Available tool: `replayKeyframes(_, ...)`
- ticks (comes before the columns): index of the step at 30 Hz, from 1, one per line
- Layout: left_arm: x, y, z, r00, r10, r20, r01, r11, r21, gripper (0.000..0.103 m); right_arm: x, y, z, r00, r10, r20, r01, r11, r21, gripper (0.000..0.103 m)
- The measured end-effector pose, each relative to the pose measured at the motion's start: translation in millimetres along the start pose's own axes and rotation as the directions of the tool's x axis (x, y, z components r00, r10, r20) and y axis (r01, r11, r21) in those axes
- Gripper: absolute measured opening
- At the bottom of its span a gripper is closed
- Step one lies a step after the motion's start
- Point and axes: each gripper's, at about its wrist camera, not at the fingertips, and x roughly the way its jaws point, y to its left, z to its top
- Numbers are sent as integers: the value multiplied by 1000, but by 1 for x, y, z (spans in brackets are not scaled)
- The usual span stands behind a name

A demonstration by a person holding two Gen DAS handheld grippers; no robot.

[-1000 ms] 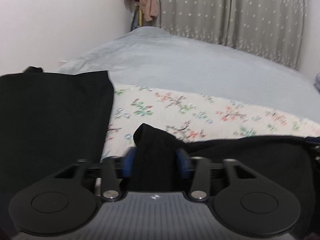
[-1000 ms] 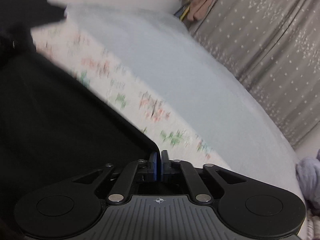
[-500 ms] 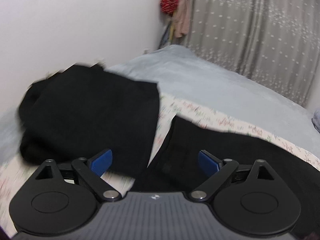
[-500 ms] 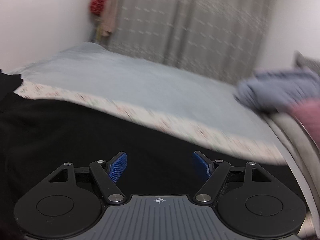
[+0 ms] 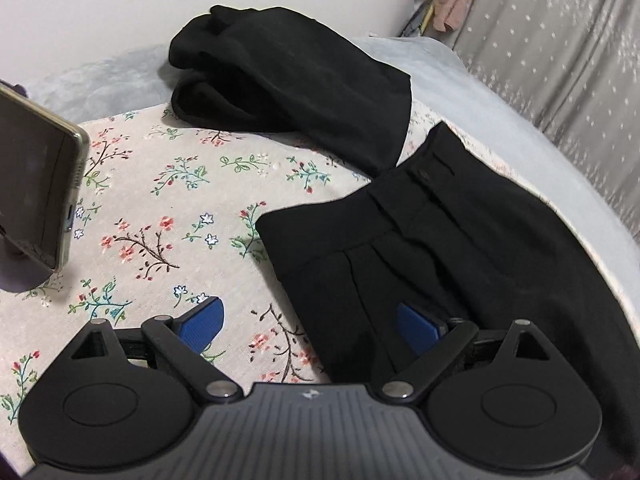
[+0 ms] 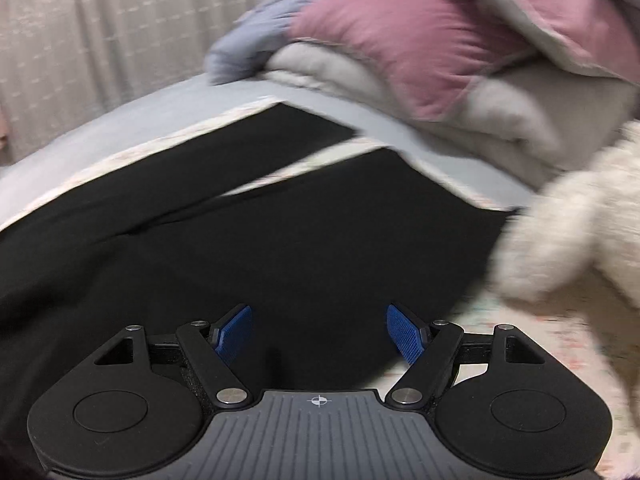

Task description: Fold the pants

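Black pants [image 5: 460,240] lie flat on the floral cloth [image 5: 160,208], waistband toward the left wrist view's centre. My left gripper [image 5: 310,326] is open and empty, hovering over the waistband's near corner. In the right wrist view the pants' two legs [image 6: 280,220] spread out toward the pillows. My right gripper [image 6: 320,334] is open and empty above the leg fabric.
A second folded black garment [image 5: 296,92] lies at the back near the wall. A phone [image 5: 36,196] stands propped at the left. A pile of pink and grey bedding [image 6: 440,48] and a white fluffy thing [image 6: 568,232] sit beyond the leg ends. A grey curtain [image 5: 560,40] hangs behind.
Both grippers let go of the pants and opened. The pants now lie flat. The left view swung left toward the waistband, the right view swung right toward the leg ends and bedding.
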Motion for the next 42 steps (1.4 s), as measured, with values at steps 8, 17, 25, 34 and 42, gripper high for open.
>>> replayKeyframes(8, 4, 1, -7, 998, -63, -20, 62, 998, -30, 98, 9, -6, -14, 998, -55, -13, 55, 999, -1, 76)
replayKeyframes(17, 20, -24, -14, 1000, -1, 8, 0, 996, 86, 48, 21, 20, -23, 999, -32, 27, 34, 998, -49, 68)
replayKeyframes(25, -15, -4, -11, 989, -61, 137, 62, 998, -1, 9, 13, 15, -16, 996, -3, 89, 4, 1000, -15, 0)
replayKeyframes(34, -38, 16, -25, 991, -49, 123, 52, 999, -18, 10, -18, 0, -15, 994, 16, 107, -12, 999, -33, 0)
replayKeyframes(42, -51, -2, -33, 986, -13, 168, -2, 996, 87, 59, -9, -32, -5, 999, -45, 30, 45, 999, 22, 15)
